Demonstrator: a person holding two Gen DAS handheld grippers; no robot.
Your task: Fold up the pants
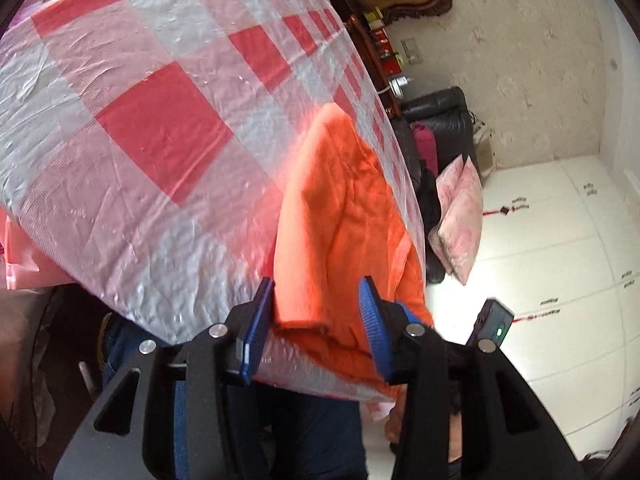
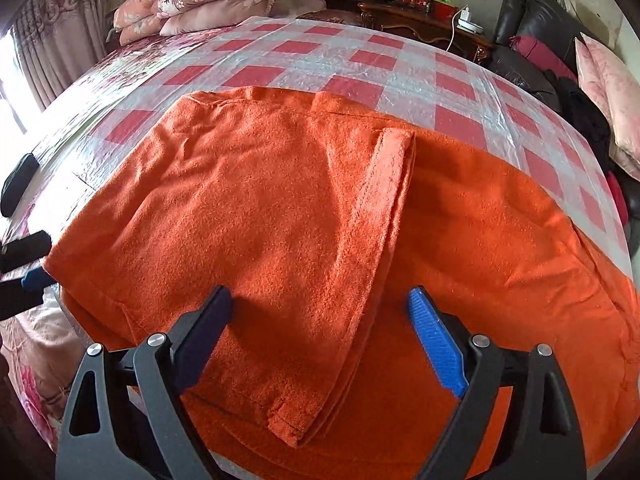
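Observation:
Orange pants (image 2: 280,208) lie folded over on a red-and-white checked plastic sheet (image 2: 360,64) that covers the bed. One leg's hem (image 2: 292,420) points toward me, on top of the other layer. My right gripper (image 2: 320,312) hovers over that folded leg, open wide, with its pads touching nothing. In the left wrist view the pants (image 1: 340,208) run along the sheet's edge. My left gripper (image 1: 318,312) straddles their near end, open, with cloth between its blue pads (image 1: 370,316) but not pinched. It also shows at the pants' left corner as the left gripper (image 2: 36,260).
Pillows (image 2: 208,0) are piled at the headboard. A wooden nightstand (image 2: 424,20) with small items stands behind the bed, beside a black leather chair (image 2: 536,28) and pink cushions (image 1: 460,216). The white tiled floor (image 1: 540,260) lies past the bed's edge. A person's jeans (image 1: 312,432) show below.

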